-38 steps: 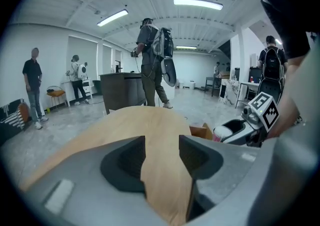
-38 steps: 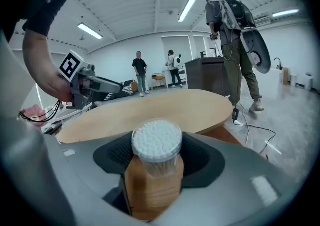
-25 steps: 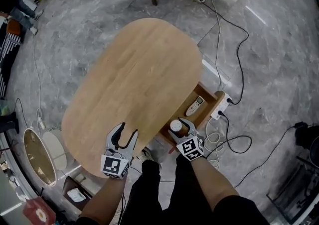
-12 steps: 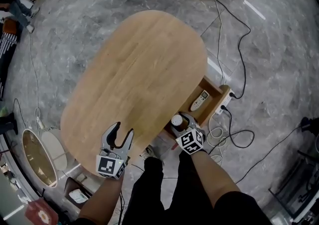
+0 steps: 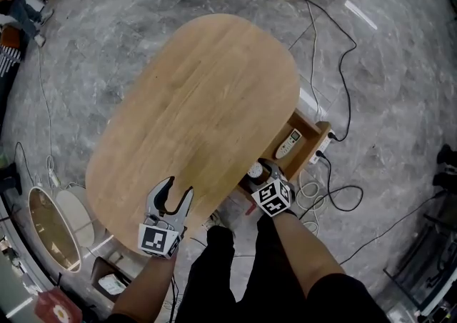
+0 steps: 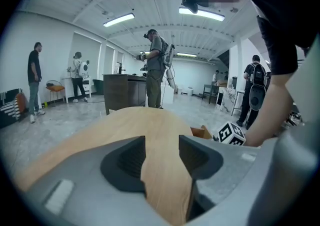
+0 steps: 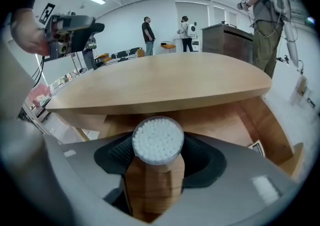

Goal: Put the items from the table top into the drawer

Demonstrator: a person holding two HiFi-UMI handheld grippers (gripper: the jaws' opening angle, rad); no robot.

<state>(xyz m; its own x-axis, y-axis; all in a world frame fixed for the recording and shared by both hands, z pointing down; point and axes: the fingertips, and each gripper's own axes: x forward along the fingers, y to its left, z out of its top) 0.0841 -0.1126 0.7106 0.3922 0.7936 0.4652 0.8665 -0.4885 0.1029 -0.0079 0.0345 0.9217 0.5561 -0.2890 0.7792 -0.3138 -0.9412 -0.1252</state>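
1. The left gripper (image 5: 175,190) hovers over the table's (image 5: 200,100) near edge, jaws apart and empty.
2. The right gripper (image 5: 263,169) clasps a tub of cotton swabs (image 7: 157,140), white top upward, inside the open drawer's (image 5: 318,133) near end.
3. The drawer floor appears to lie straight below the tub, and the remote (image 5: 286,145) lies apart toward the far end, so the right hand likely only needs to lower.

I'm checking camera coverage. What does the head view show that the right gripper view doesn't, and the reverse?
Head view only: the whole oval top of the table and the marker cube on the right gripper. Right gripper view only: the swab tips packed inside the swab tub, and people beyond the table. Both: that tub clamped over the open drawer.
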